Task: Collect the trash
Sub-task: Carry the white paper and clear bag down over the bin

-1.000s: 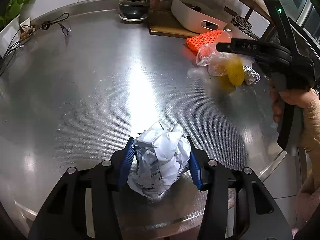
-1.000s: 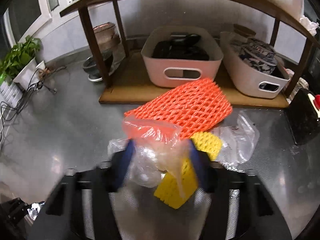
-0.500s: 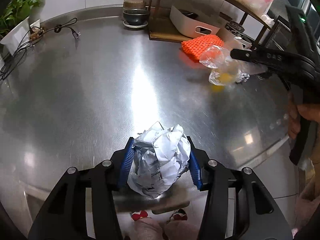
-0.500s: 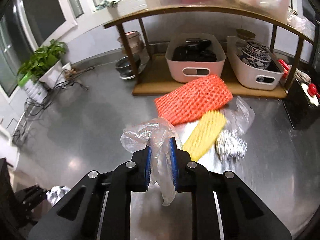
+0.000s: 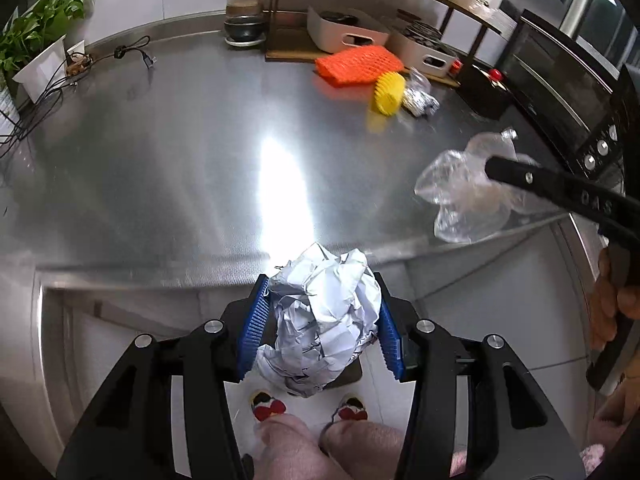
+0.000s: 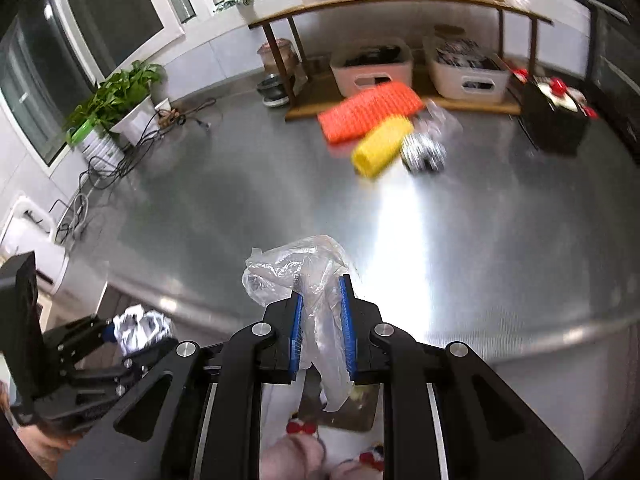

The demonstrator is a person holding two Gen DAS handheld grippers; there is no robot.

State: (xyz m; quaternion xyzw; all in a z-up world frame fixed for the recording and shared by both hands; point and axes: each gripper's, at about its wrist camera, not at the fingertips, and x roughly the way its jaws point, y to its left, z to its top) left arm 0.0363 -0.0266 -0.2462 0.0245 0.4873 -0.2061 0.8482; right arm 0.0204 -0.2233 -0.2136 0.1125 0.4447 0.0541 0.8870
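My left gripper is shut on a crumpled white paper ball, held beyond the steel counter's front edge, above the floor. My right gripper is shut on a clear plastic bag, held over the counter's front edge; the bag also shows in the left wrist view. The left gripper with the paper shows in the right wrist view. On the counter lie an orange foam net, a yellow foam net, a foil ball and another clear wrapper.
A wooden shelf rack with white bins stands at the back. A black oven is at the right, a potted plant and cables at the left. My feet are on the floor below.
Both grippers have pulled back from the counter towards its front edge with their loads. The right gripper lifted the plastic bag off the yellow net, which stays on the counter.
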